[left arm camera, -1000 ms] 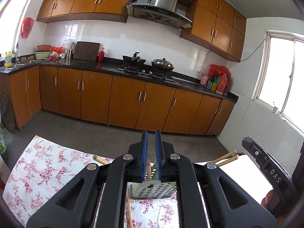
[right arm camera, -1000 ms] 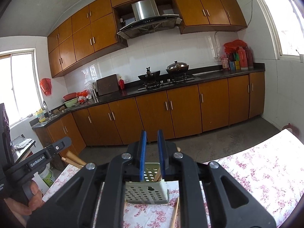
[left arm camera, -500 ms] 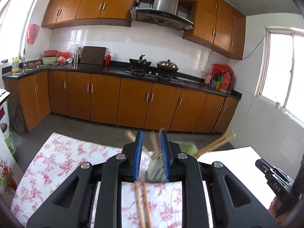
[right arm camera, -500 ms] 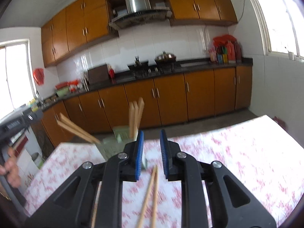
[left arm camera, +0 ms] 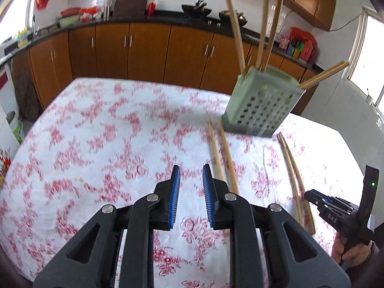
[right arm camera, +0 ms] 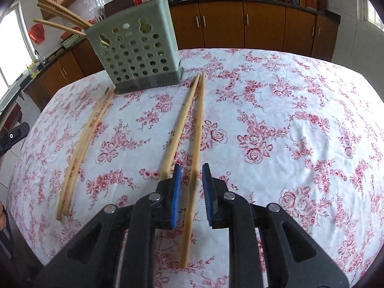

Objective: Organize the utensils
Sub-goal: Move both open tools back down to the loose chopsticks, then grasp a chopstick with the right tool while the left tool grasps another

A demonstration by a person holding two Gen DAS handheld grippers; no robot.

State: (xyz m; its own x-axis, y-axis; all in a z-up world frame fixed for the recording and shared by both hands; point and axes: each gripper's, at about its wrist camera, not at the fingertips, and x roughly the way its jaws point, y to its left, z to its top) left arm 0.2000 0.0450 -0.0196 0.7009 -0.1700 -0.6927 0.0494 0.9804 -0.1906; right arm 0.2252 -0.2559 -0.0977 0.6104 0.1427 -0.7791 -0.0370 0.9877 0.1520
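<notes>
The right gripper is hovering with its jaws slightly parted, having just widened; one chopstick of the nearer pair is lying between the pads, not yet pinched. The left gripper is likewise slightly parted and empty over the tablecloth.

Risk: the partner chopstick is lying just beside the left pad, so a closing jaw is likely nudging it aside or catching both crookedly. The holder is standing near the sticks' far tips; a careless lift is liable to knock it.

Count: four loose chopsticks in two pairs, the second pair lying further left; one holder, already carrying several sticks, exact number unclear.
</notes>
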